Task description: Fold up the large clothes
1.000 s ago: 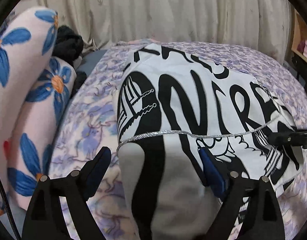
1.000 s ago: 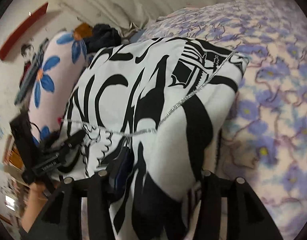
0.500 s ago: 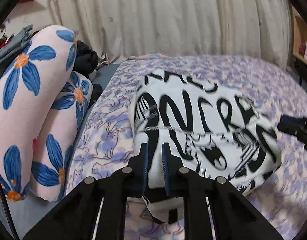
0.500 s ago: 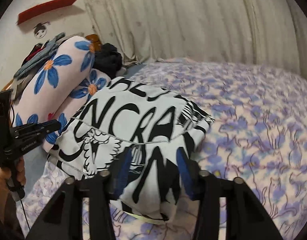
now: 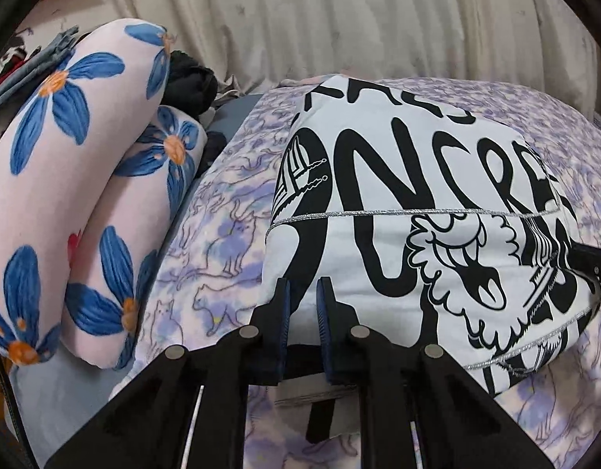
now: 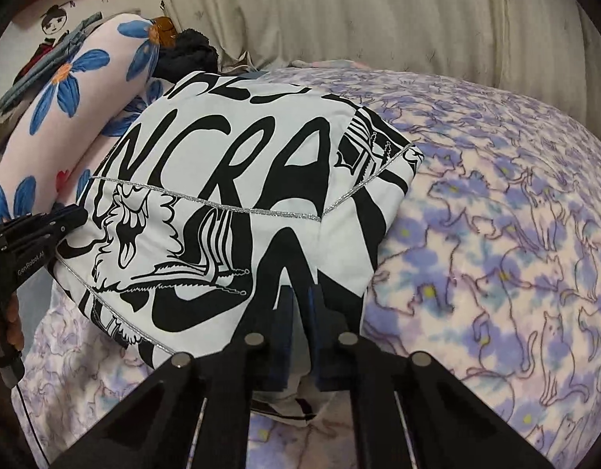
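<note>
Bed [image 5: 230, 211] fills both views, covered with a purple-and-white blanket with cat outlines [image 6: 496, 215]. Cream curtain [image 5: 339, 19] hangs along the far side. Two long pink pillows with blue flowers [image 5: 65, 179] lie stacked at the left edge of the bed, with a pile of dark clothes [image 5: 191, 82] behind them and grey-blue fabric [image 6: 54, 62] on top of the upper pillow.

White garment with big black lettering [image 5: 417, 195] lies on the blanket, left of the bed's middle, near the pillows, folded into a thick bundle with silver trim lines crossing it. Near edge is lifted off the blanket and part of it hangs down between the two claws.

Left claw [image 5: 302, 301] is closed on the garment's near left edge, blue pads pinching a thin layer of fabric. Right claw [image 6: 300, 305] is closed on the near right part of the garment, fabric bunched between its pads and drooping below them. Each claw shows in the other's view: right claw tip at the garment's right edge in the left wrist view, left claw at the garment's left edge in the right wrist view, with the person's hand [image 6: 7, 324] on its handle.
</note>
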Demonstrator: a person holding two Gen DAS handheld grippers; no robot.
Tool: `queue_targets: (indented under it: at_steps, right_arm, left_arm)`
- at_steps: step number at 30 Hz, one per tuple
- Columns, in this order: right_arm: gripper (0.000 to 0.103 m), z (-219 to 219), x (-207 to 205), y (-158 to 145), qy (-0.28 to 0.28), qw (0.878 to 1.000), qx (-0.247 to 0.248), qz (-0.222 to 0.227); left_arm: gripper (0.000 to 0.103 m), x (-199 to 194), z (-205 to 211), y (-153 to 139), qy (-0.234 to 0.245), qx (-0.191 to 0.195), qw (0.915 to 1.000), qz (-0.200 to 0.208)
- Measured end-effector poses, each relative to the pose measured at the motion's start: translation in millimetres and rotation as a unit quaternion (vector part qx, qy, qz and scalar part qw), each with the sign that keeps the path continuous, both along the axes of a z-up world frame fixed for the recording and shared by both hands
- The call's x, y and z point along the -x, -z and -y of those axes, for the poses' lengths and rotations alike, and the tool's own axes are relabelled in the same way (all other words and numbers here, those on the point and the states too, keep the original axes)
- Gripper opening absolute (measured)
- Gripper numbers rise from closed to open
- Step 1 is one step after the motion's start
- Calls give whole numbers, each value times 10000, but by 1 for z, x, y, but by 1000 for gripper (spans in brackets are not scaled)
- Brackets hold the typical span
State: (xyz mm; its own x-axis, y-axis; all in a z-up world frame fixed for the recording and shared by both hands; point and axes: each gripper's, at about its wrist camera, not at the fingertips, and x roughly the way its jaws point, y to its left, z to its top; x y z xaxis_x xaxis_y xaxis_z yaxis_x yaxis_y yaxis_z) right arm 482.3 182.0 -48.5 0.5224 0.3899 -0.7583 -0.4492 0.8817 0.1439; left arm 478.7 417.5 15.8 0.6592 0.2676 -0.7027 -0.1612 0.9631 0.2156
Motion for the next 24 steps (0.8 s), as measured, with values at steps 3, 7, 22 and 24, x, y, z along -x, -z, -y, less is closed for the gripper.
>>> queue_targets:
  at_steps: [3, 7, 22, 24]
  right_arm:
    - [9, 3, 3, -6, 60, 9999, -87, -118]
    - [10, 16, 16, -23, 214, 9988, -299, -329]
    - [26, 103, 154, -159, 142, 9981, -563, -218]
    - [26, 119, 178, -177, 116, 9978, -617, -202]
  left_arm:
    - [12, 3, -2, -5, -121, 228, 9997, 43]
    - [29, 15, -1, -21, -202, 596, 9980, 42]
    - [92, 156, 68, -121, -60, 1252, 9914, 384]
    - [99, 178, 82, -134, 20, 1337, 9903, 384]
